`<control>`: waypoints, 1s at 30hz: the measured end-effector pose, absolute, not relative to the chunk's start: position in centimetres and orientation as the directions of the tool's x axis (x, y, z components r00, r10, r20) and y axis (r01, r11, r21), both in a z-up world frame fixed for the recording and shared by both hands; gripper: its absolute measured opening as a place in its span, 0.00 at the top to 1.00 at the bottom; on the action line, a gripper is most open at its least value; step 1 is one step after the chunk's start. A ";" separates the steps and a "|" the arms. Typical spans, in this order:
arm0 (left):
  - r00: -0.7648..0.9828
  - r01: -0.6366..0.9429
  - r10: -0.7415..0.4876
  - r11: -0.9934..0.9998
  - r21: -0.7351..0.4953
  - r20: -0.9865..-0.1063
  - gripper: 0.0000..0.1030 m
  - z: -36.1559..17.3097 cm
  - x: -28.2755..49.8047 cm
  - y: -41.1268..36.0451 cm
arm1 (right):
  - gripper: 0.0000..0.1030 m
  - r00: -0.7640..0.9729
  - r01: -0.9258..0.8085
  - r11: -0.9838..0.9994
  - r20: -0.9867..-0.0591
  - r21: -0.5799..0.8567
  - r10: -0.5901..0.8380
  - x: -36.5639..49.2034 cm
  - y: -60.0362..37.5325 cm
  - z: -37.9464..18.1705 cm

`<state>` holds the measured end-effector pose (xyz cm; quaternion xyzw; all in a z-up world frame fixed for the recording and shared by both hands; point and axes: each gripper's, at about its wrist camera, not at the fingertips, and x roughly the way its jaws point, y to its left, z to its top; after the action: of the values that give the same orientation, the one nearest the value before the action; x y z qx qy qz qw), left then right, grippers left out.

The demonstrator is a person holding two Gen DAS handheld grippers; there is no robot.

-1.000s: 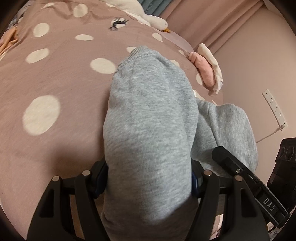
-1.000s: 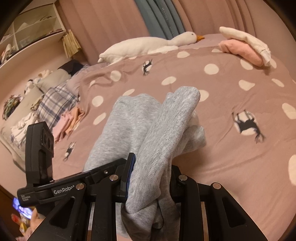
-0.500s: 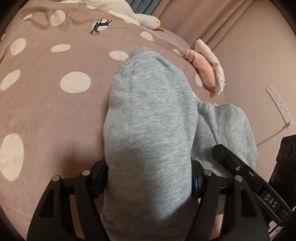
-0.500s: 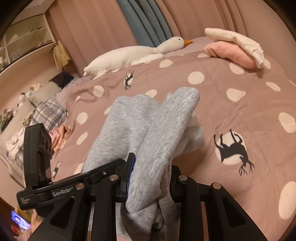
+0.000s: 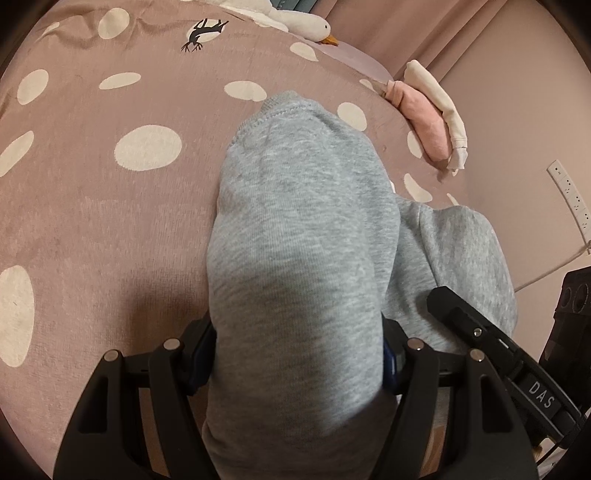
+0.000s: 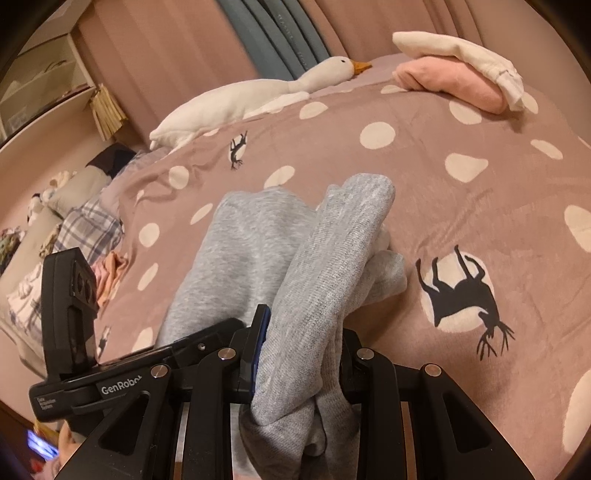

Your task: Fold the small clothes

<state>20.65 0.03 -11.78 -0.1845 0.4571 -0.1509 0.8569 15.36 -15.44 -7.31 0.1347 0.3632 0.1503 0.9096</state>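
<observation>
Left claw (image 5: 295, 365) clamped on grey garment (image 5: 303, 229) | right claw (image 6: 299, 354) likewise | garment runs forward, away from both

1. Left wrist view: looks forward between its own fingers, angled down, very close on grey sweatpants (image 5: 303, 258); bedspread (image 5: 110, 221) beyond.
2. Right wrist view: same close setup, aimed lower across bedspread (image 6: 461, 221) toward curtains (image 6: 166, 55).
3. Shared: sweatpants (image 6: 258, 251), goose plush (image 5: 303, 26) (image 6: 251, 99), folded pink-and-cream stack (image 5: 432, 122) (image 6: 458, 77).

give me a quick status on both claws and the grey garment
Left claw and right claw both shut on soft grey knit garment. Garment bunched, held over dotted pink bedspread. Nothing blocking.
</observation>
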 end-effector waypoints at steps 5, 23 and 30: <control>0.531 0.080 -0.417 0.891 -0.446 -0.738 0.30 -11.9 20.9 -0.2 | 0.71 0.681 -0.164 0.917 -0.631 0.363 0.372 15.6 -16.0 -7.5; 0.534 0.054 -0.355 0.920 -0.388 -0.768 0.27 -12.3 21.1 -0.8 | 0.71 0.664 -0.109 0.895 -0.638 0.433 0.390 15.7 -18.1 -8.9; 0.539 0.049 -0.320 0.935 -0.350 -0.779 0.23 -12.5 21.0 -1.0 | 0.67 0.650 -0.070 0.877 -0.645 0.476 0.402 15.4 -19.5 -9.7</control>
<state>21.01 -0.99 -12.51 -0.1445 0.4683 -0.1068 0.8651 15.38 -19.46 -9.75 0.2092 0.3963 0.1334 0.8840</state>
